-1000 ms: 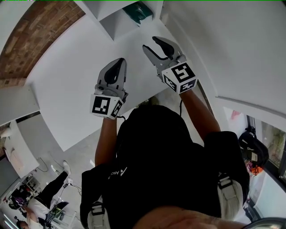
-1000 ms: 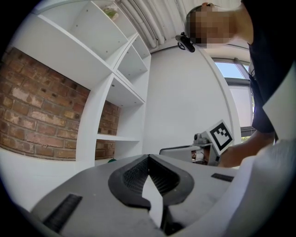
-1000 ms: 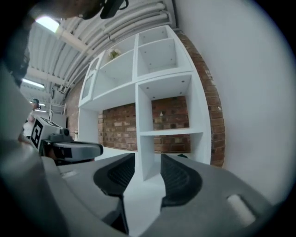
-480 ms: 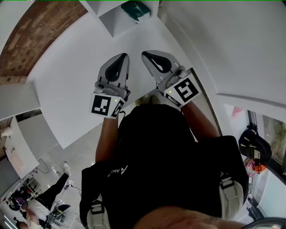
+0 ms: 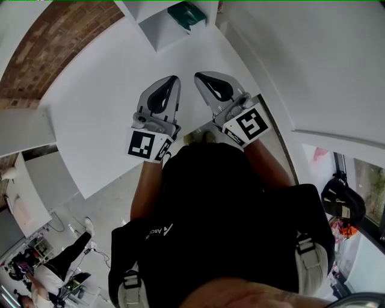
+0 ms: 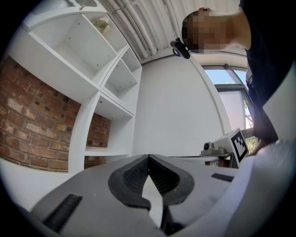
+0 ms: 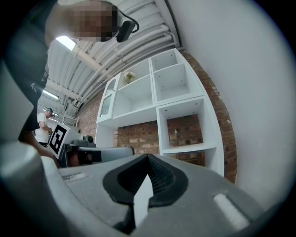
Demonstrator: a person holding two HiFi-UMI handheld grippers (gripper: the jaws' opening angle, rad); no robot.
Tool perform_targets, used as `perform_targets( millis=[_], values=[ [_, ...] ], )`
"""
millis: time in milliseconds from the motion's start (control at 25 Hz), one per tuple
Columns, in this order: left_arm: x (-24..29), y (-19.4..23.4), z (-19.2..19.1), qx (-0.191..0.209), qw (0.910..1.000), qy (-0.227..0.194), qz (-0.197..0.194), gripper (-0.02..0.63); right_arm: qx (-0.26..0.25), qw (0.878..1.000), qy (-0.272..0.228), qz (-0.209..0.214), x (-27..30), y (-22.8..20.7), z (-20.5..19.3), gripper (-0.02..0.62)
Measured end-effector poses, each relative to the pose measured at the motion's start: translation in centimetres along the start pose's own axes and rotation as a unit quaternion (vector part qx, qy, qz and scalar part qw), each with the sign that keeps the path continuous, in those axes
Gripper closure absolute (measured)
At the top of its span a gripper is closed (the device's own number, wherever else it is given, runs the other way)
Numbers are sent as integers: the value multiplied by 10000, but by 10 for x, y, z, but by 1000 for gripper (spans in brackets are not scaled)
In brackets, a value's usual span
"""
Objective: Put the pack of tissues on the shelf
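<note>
A teal pack of tissues [image 5: 187,13] lies in a compartment of the white shelf [image 5: 157,33] at the top of the head view. Both grippers are held side by side in front of my chest, well short of the shelf. My left gripper [image 5: 172,81] is shut with nothing in it, its pads meeting at the tip [image 6: 148,156]. My right gripper [image 5: 201,77] is likewise shut and empty [image 7: 148,155]. The right gripper view looks up at the white shelf [image 7: 157,106] against brick. The pack is not seen in either gripper view.
A brick wall [image 5: 54,42] runs beside the shelf, with a broad white surface [image 5: 102,114] under the grippers. Another person [image 5: 54,271] stands at the lower left. A dark bag [image 5: 341,201] hangs at the right. Each gripper view catches the other gripper's marker cube [image 6: 239,143].
My right gripper has closed its jaws and drawn back from the shelf to sit beside the left one. The left gripper has shifted slightly right.
</note>
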State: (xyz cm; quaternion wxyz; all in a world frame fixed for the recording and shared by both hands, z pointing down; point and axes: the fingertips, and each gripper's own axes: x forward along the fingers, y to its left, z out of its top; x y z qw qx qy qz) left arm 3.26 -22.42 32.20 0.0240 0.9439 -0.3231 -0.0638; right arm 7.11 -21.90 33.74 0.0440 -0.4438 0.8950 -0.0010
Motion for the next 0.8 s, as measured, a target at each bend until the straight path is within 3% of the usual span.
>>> perform_targets(
  millis=[800],
  values=[
    [4,6,-5,2,10000,44,-3,607,68,9999,36,78,6,-7,-6,595]
  ],
)
